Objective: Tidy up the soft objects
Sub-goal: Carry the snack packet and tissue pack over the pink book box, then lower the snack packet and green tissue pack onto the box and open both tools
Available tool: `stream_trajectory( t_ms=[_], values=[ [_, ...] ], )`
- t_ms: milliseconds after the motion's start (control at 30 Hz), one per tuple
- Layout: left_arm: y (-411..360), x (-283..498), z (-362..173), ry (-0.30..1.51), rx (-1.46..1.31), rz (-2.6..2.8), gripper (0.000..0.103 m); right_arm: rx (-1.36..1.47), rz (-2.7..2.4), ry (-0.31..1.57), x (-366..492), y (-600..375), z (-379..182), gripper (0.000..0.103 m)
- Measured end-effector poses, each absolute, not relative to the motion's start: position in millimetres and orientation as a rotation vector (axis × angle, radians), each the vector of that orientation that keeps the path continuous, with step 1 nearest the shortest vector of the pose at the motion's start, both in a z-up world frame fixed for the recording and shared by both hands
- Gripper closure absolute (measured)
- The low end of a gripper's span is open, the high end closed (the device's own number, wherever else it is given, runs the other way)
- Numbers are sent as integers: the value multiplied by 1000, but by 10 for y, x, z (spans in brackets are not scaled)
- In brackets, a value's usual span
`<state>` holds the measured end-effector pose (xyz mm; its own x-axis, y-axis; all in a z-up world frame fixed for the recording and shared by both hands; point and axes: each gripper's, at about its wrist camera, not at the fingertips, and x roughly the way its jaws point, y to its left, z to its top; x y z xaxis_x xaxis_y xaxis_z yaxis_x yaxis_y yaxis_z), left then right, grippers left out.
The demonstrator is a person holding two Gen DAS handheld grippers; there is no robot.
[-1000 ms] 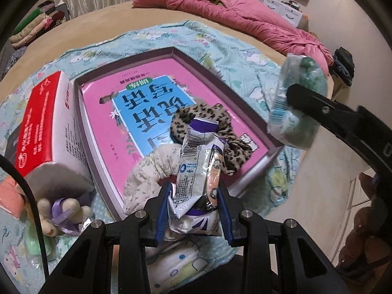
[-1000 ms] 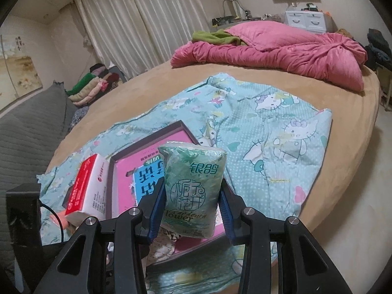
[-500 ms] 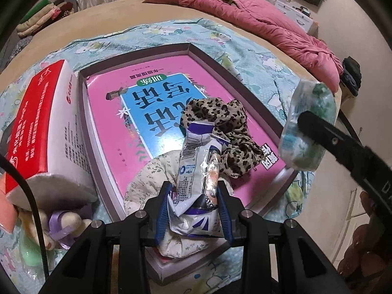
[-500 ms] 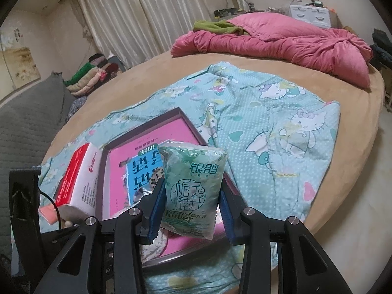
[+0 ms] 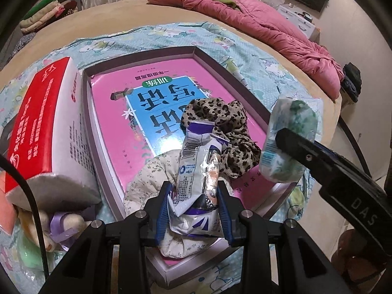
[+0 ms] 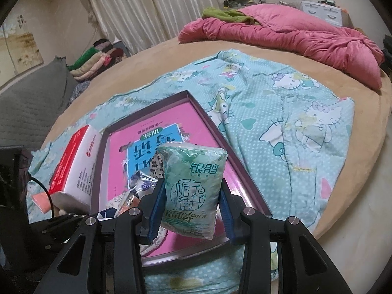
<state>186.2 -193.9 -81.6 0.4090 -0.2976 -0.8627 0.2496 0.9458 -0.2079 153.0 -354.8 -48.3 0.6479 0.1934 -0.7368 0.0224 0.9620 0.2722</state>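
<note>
My left gripper [image 5: 193, 193] is shut on a crumpled white-and-purple tissue packet [image 5: 198, 164], held just above the near end of a shallow purple box [image 5: 247, 73] lined with a pink-and-blue book. A leopard-print scrunchie [image 5: 225, 127] and a floral cream scrunchie [image 5: 147, 183] lie in the box under the packet. My right gripper [image 6: 189, 196] is shut on a green gardenia tissue pack [image 6: 193, 183], upright over the box's [image 6: 220, 132] near right side. In the left wrist view that green pack [image 5: 289, 142] hangs at the right, clamped by a black finger.
A red-and-white tissue box [image 5: 46, 127] leans against the purple box's left wall, with small plush toys [image 5: 56, 223] below it. Everything rests on a teal cartoon-print sheet [image 6: 294, 112] over a round tan bed. A pink quilt [image 6: 281, 29] lies at the far edge; folded clothes [image 6: 98, 58] far left.
Both grippers have come down closer to the purple box, each keeping its packet. The green pack has drifted lower and nearer the box's right rim.
</note>
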Motion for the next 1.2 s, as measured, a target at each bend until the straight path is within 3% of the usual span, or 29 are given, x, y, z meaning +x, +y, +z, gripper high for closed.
stream_trajectory(
  t_ms=[967,1200],
  values=[
    [-1847,1837,-785,1094,-93,-347,66,271,124,936,1650,-3437,-740,55],
    [-1860,1830,-774,1094,-92,-357,66,299,119,915,1611,-3486,-683,43]
  ],
)
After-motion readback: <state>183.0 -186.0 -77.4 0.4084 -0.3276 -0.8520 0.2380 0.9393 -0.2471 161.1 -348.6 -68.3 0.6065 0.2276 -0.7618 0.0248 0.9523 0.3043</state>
